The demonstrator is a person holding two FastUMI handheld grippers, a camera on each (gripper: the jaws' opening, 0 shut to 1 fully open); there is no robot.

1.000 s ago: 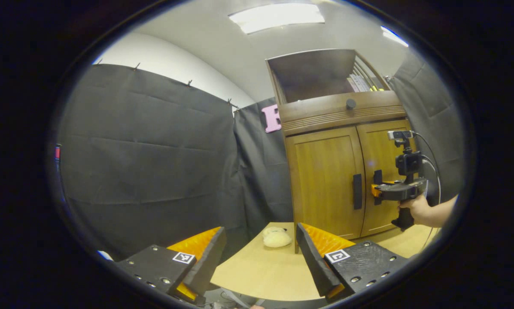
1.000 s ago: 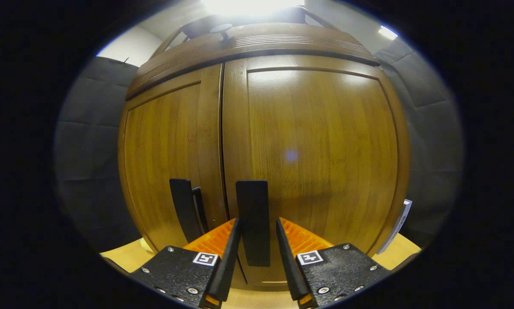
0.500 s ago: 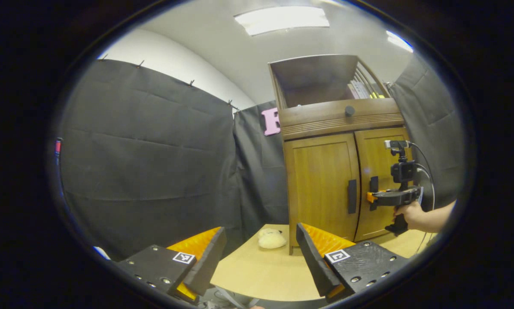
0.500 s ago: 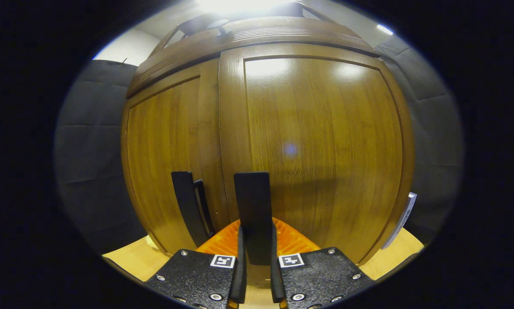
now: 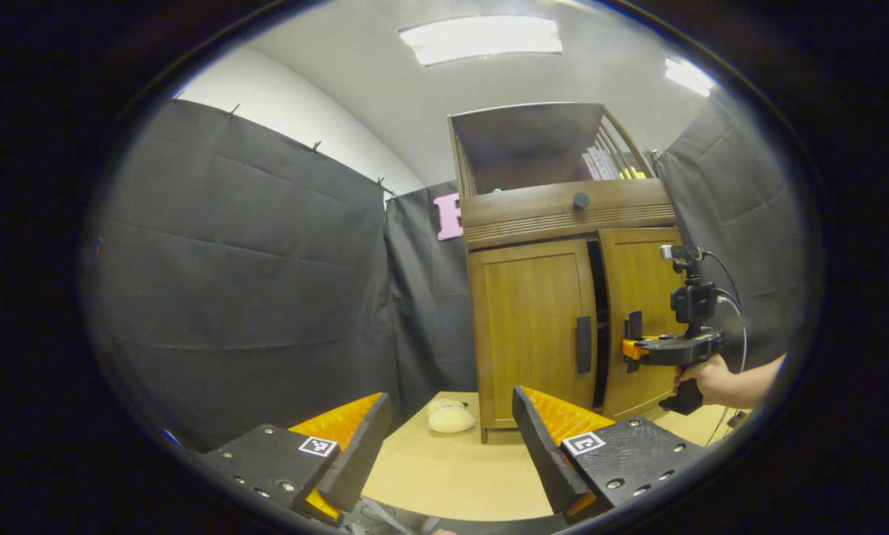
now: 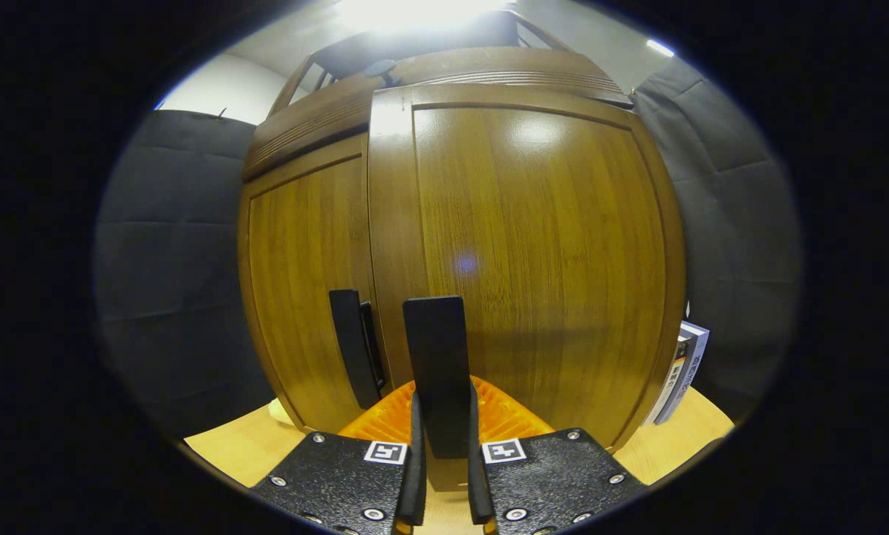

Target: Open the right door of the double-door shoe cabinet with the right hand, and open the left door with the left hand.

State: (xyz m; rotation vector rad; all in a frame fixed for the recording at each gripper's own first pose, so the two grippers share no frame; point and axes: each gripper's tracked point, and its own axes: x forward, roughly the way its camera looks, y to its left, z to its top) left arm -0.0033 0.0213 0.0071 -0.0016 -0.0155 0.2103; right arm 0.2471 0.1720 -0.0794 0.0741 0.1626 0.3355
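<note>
In the right gripper view, the right gripper (image 6: 442, 446) pinches the flat black vertical handle (image 6: 435, 371) of the right door (image 6: 533, 260), a glossy brown wooden panel, with a finger pressed to each side of the bar. That door stands slightly ajar, its top edge forward of the brown wooden double-door shoe cabinet (image 6: 318, 126). Just left of the held handle, the left door (image 6: 303, 275) sits flush with the cabinet, its own black handle (image 6: 351, 345) untouched. Some upright books (image 6: 678, 375) show past the cabinet's right edge.

In the left gripper view, the left gripper (image 5: 451, 446) hangs with its fingers spread wide, nothing between them, above the pale wooden tabletop (image 5: 444, 475) well in front of the cabinet (image 5: 555, 215). A small cream plush toy (image 5: 450, 417) lies on the table just beside the cabinet's lower left corner. Farther off, a hand (image 5: 700, 375) holds the right gripper (image 5: 630, 348) at the right door (image 5: 641, 319), and a dark gap separates that door from the closed left door (image 5: 533, 327).
</note>
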